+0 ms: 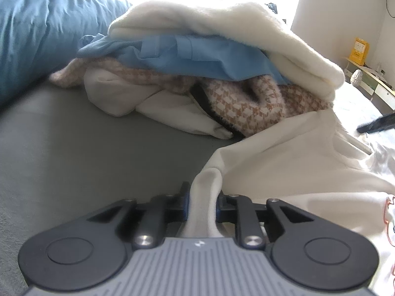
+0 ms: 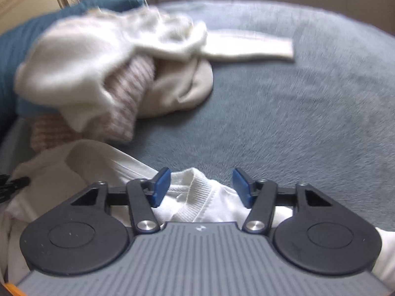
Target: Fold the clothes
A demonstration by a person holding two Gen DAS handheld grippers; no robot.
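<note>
My left gripper (image 1: 203, 197) is shut on a fold of a white garment (image 1: 284, 153) that spreads to the right over the grey bed (image 1: 74, 148). Behind it lies a pile: a cream fleece (image 1: 222, 22) on top, a light blue garment (image 1: 187, 56) under it, a brown houndstooth knit (image 1: 249, 106) and white cloth (image 1: 158, 98) below. In the right wrist view my right gripper (image 2: 201, 186) stands open, its blue pads (image 2: 160, 185) on either side of the ribbed hem of a white knit (image 2: 202, 197). The same pile (image 2: 98, 74) shows blurred at the upper left.
A teal duvet (image 1: 37, 29) lies along the left behind the pile. A cream sleeve (image 2: 249, 46) stretches right from the pile over the blue-grey blanket (image 2: 296, 111). A dark object (image 1: 377, 123) pokes in at the right edge. A shelf with a yellow box (image 1: 360, 50) stands beyond the bed.
</note>
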